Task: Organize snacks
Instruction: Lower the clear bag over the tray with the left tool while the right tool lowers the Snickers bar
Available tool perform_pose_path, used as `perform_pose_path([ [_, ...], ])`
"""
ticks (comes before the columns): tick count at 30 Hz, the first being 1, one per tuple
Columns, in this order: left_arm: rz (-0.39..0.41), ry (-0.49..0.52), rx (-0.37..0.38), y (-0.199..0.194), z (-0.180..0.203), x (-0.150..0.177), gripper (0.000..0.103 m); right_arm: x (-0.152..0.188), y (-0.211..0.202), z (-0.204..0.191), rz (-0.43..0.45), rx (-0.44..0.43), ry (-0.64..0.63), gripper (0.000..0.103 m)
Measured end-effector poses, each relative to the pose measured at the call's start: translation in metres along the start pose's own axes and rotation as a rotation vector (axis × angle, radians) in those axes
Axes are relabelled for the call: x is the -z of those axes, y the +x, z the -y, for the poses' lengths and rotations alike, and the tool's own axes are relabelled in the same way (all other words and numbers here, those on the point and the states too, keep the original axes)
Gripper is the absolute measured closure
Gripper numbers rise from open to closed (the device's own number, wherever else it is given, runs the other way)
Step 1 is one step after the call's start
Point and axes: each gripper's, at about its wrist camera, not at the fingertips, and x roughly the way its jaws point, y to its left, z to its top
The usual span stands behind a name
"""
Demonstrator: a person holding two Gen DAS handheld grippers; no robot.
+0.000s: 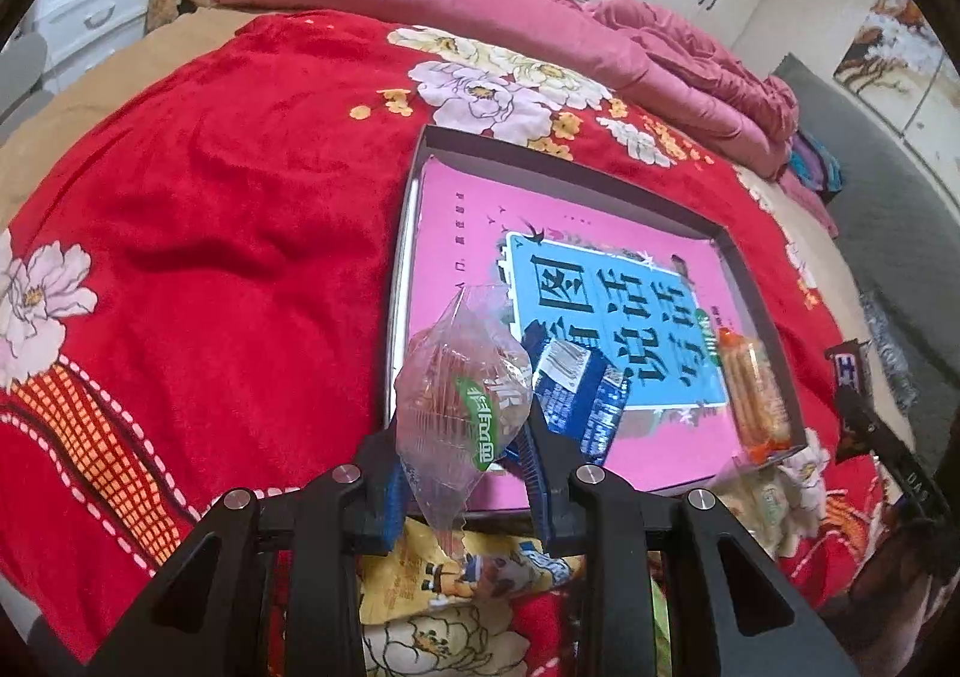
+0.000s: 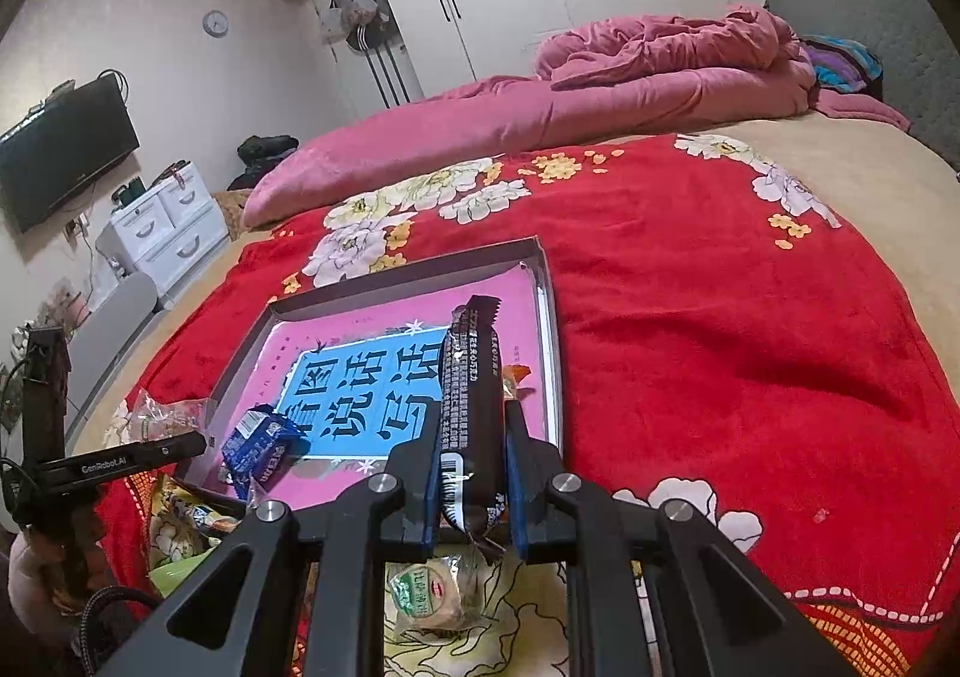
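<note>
A shallow box tray (image 1: 576,170) with a pink and blue printed bottom lies on the red floral blanket; it also shows in the right wrist view (image 2: 420,266). A blue snack packet (image 1: 585,395) (image 2: 261,446) and an orange wafer pack (image 1: 753,398) lie in it. My left gripper (image 1: 462,452) is shut on a clear snack bag with a green label (image 1: 462,377), held above the tray's near edge. My right gripper (image 2: 471,473) is shut on a dark brown chocolate bar (image 2: 471,383), held upright over the tray's near right corner.
Loose snacks lie on the blanket before the tray: a yellow bag (image 1: 474,569), a clear-wrapped round pastry (image 2: 429,593) and clear packets (image 2: 168,416). A pink quilt (image 2: 600,95) is piled at the far side. Drawers (image 2: 168,224) and a TV (image 2: 63,149) stand beyond the bed.
</note>
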Motion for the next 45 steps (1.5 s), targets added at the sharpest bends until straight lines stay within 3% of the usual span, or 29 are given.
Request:
perform_pose_path([
  [8,0.002,0.027,-0.032,0.009,0.006,-0.001,0.07,0.0,0.012,0.003,-0.019,0.018,0.01,0.085],
  [39,-0.039,0.024,-0.004,0.02,0.015,0.005,0.07,0.004,0.044,0.003,-0.063,0.103,-0.028,0.084],
  [42,-0.039,0.024,-0.003,0.02,0.015,0.005,0.07,0.004,0.043,0.003,-0.062,0.105,-0.03,0.083],
  [45,-0.04,0.022,-0.001,0.02,0.015,0.006,0.07,0.006,0.039,0.005,-0.059,0.102,-0.022,0.074],
])
